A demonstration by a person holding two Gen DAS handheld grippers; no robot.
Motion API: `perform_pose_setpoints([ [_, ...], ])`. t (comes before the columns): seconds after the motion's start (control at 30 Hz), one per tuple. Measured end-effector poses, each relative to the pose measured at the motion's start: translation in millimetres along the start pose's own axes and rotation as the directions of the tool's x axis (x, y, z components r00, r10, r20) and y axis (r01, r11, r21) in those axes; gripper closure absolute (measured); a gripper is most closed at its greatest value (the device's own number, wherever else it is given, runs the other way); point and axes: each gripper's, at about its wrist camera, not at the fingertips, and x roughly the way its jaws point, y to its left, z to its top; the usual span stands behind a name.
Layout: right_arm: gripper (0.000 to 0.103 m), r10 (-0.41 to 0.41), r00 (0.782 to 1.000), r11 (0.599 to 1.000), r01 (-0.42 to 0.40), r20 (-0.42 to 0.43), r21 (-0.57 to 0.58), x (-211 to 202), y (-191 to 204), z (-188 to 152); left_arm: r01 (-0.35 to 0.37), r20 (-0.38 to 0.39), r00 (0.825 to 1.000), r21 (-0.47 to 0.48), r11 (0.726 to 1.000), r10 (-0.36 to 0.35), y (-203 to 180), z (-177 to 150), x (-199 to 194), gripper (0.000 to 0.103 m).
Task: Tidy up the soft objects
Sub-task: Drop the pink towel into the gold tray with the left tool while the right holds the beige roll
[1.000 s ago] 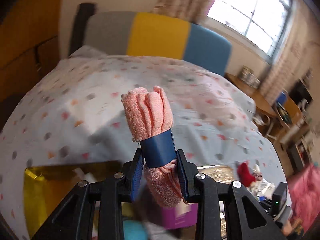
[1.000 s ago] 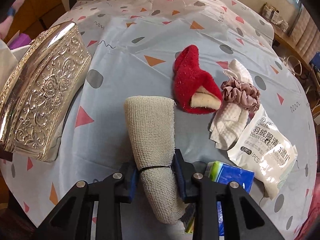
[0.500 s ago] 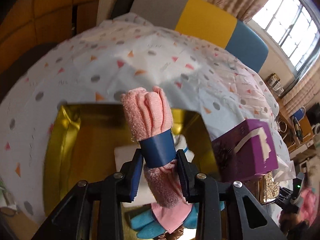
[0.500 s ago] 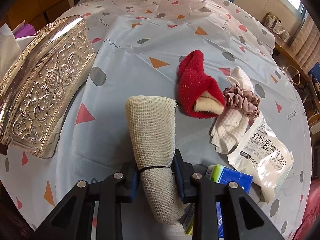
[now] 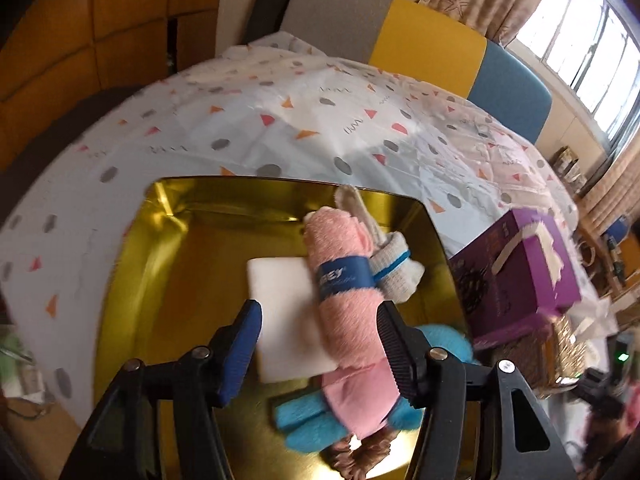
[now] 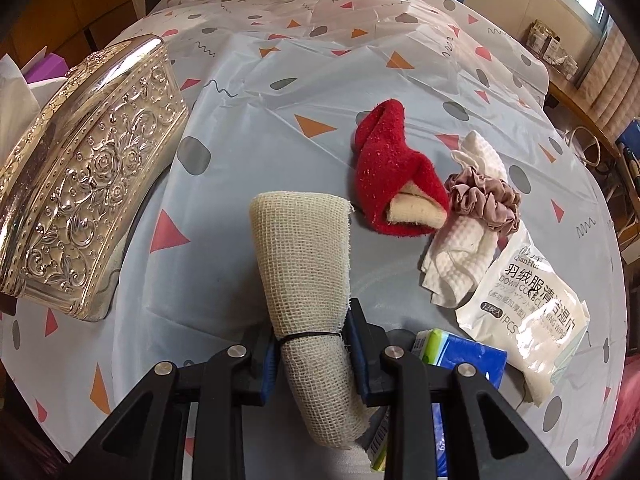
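Pink towel roll (image 5: 347,292) lies between the opening left claw (image 5: 316,338).

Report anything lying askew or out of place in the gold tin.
The pink towel roll lies slanted across the white block and blue cloth in the gold tin, not flat. The left gripper is opening around it. Nothing looks spilled or damaged.

1. Left wrist view: looks steeply down along its fingers, close over a gold tin (image 5: 168,216), toward a chair (image 5: 424,36) and window.
2. Right wrist view: looks steeply down, close above the tablecloth (image 6: 280,128).
3. Shared: the same patterned tablecloth (image 5: 280,120) and purple box (image 5: 516,268), (image 6: 44,70).
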Motion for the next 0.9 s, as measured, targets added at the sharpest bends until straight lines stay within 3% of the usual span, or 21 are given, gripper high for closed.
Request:
perform_pose_setpoints([
  [0.13, 0.074, -0.005, 1.000, 1.000, 0.005, 0.000, -0.002, 0.2, 0.7, 0.4, -0.041, 0.045, 0.998, 0.022, 0.999, 0.040, -2.9, -14.8, -16.2, 0.041],
  [0.2, 0.074, -0.006, 1.000, 1.000, 0.006, 0.000, -0.001, 0.2, 1.0, 0.6, -0.058, 0.067, 0.996, 0.035, 0.998, 0.056, -5.5, -21.8, -24.2, 0.035],
  [0.5, 0.075, -0.010, 1.000, 1.000, 0.010, -0.009, 0.017, -0.7, 2.1, 3.5, -0.086, 0.153, 0.986, 0.113, 0.990, 0.068, -21.9, -41.3, -51.8, 0.027],
  [0.9, 0.076, -0.028, 0.998, 0.992, 0.022, 0.051, 0.125, -29.0, 5.7, 31.0, -0.043, 0.167, 0.986, 0.127, 0.991, 0.021, -27.8, -48.9, -61.9, 0.025],
])
